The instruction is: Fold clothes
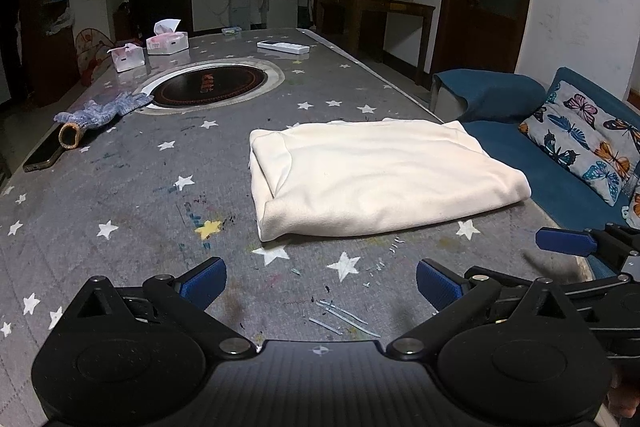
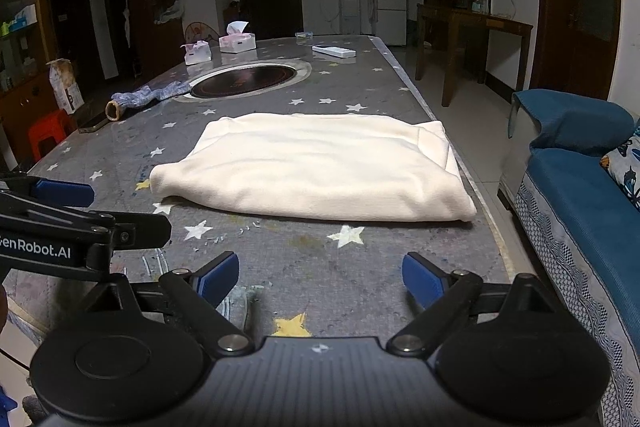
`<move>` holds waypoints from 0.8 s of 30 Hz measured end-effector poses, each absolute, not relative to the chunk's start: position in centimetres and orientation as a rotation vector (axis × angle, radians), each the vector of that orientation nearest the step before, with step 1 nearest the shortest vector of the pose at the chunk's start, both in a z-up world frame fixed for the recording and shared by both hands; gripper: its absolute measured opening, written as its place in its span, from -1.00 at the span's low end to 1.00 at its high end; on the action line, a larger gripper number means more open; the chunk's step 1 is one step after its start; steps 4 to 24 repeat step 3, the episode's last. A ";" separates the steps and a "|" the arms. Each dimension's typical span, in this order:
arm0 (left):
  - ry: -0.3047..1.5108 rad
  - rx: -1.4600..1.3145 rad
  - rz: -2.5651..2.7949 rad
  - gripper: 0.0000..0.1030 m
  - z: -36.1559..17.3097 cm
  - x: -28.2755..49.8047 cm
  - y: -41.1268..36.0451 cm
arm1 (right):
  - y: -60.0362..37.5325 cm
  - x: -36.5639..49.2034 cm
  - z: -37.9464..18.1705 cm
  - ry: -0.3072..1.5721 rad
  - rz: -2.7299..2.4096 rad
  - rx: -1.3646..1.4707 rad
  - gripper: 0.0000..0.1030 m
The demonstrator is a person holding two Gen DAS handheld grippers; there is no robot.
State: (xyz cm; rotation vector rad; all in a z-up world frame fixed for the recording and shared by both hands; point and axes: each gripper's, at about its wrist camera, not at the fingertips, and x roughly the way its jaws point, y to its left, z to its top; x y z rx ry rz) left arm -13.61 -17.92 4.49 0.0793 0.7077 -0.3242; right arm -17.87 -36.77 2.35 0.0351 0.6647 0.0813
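A cream garment (image 1: 376, 175) lies folded into a thick rectangle on the grey star-patterned table (image 1: 132, 195), near its right edge. It also shows in the right wrist view (image 2: 316, 167). My left gripper (image 1: 320, 285) is open and empty, hovering over the table in front of the garment. My right gripper (image 2: 320, 277) is open and empty, also in front of the garment. A blue fingertip of the right gripper (image 1: 564, 241) shows at the right of the left wrist view. A fingertip of the left gripper (image 2: 60, 193) shows at the left of the right wrist view.
A round black hotplate (image 1: 210, 85) is set in the table's middle. A blue knit glove (image 1: 100, 111), a phone (image 1: 42, 157), two tissue boxes (image 1: 166, 41), and a white remote (image 1: 283, 47) lie further back. A blue sofa (image 2: 580, 187) with a butterfly cushion (image 1: 584, 143) stands on the right.
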 end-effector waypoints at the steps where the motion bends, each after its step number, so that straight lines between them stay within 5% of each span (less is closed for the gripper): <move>1: 0.707 0.082 -0.324 1.00 4.5 -13.6 -18.0 | -36.8 -17.9 2.3 0.666 0.081 0.036 0.76; 24: 0.704 0.088 -0.323 1.00 4.5 -13.7 -18.0 | -36.8 -17.9 2.3 0.667 0.080 0.037 0.77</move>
